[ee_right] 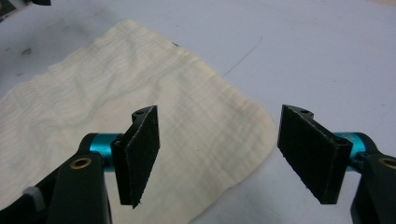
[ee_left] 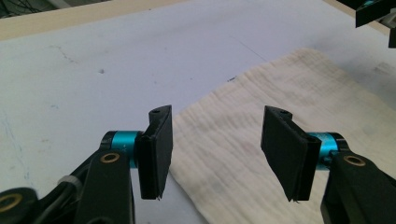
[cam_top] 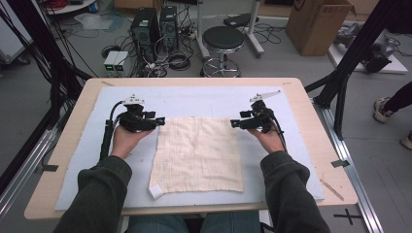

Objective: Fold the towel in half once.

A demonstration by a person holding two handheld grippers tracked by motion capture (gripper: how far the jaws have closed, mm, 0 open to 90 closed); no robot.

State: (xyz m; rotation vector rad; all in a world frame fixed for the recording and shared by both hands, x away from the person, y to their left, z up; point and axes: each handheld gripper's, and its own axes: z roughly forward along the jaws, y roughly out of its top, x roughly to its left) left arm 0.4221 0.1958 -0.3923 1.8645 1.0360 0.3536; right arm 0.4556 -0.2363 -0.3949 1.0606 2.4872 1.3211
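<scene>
I've got my left gripper (cam_top: 159, 121) and right gripper (cam_top: 234, 123) spread wide, one at each far corner of the cream cloth (cam_top: 198, 154) lying flat on the pale mat (cam_top: 194, 99).

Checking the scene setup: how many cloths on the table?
1. A single cream cloth lies flat mid-table on the pale mat, between the open left gripper and open right gripper, each at a far corner. Nothing seems hidden beneath it.

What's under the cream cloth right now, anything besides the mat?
The cloth lies flat on the pale blue mat, which covers the wooden table. No bulge suggests anything beneath, but whatever it covers is hidden.
</scene>
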